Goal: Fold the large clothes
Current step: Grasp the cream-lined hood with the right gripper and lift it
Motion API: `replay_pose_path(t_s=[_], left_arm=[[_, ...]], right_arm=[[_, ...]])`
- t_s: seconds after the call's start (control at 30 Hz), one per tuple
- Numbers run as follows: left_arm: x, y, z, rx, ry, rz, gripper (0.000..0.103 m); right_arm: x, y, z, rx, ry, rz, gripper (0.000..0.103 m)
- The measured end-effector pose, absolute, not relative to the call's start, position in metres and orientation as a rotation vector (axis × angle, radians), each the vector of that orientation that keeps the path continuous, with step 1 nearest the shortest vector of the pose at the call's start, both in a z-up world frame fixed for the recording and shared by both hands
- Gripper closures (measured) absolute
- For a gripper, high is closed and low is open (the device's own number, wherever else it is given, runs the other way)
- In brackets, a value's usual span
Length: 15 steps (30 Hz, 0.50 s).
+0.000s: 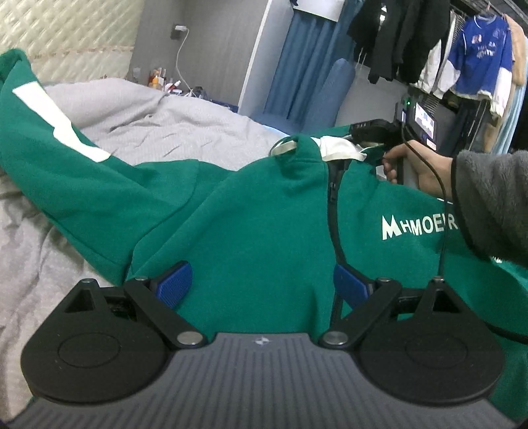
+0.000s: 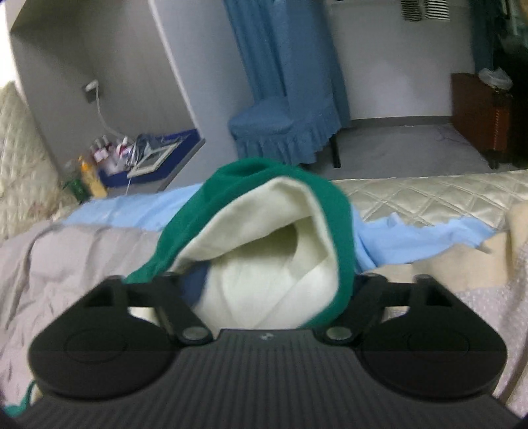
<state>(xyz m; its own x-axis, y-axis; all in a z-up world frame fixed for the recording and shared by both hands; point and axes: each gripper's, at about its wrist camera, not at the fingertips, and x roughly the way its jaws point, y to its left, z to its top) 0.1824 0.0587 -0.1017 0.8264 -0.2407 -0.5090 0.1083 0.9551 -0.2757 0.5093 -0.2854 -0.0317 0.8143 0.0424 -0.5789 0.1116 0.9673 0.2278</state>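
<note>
A: Where is the green fleece zip-up hoodie with white lettering (image 1: 264, 211)?

B: Spread over the bed with the grey quilted cover (image 1: 165, 128), chest side up, its black zipper (image 1: 335, 211) running away from the left wrist camera. One sleeve with a white stripe (image 1: 56, 122) trails toward the bed's left side and the padded cream headboard (image 1: 66, 29).

A: And the left gripper (image 1: 264, 283)?

B: Its blue pads stand apart, with a ridge of the green cloth bunched up between them. I cannot tell whether they press on it.

A: The right gripper (image 2: 270, 290)?

B: A person's hand in a grey fuzzy sleeve (image 1: 488, 198) carries it at the collar. In the right wrist view the hood, green outside and cream inside (image 2: 274, 231), sits between its fingers; the picture is blurred and the pads are mostly hidden, so a firm hold cannot be confirmed.

A: Beyond the bed?

B: A blue skirted chair (image 2: 283, 128) beside a blue curtain, and a light blue sheet (image 2: 412, 237) at the bed's far edge.
</note>
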Motion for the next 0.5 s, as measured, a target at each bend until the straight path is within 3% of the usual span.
replay_pose_path(t_s=[0.03,0.13,0.27,0.5], left_arm=[[0.181,0.059,-0.102,-0.246,0.561,-0.189,0.008],[0.180,0.061,-0.100,-0.257,0.550,-0.192,0.008],[0.178,0.068,-0.098,-0.282,0.542,-0.192,0.008],[0.155,0.087,-0.081,-0.352,0.510,-0.177,0.008]], right_arm=[[0.507,-0.282,-0.029,0.227,0.613,-0.052,0.046],[0.492,-0.273,-0.016,0.183,0.586,-0.051,0.076],[0.461,-0.268,0.014,0.143,0.504,0.020,0.083],[0.373,-0.246,0.076,0.119,0.355,0.171,0.086]])
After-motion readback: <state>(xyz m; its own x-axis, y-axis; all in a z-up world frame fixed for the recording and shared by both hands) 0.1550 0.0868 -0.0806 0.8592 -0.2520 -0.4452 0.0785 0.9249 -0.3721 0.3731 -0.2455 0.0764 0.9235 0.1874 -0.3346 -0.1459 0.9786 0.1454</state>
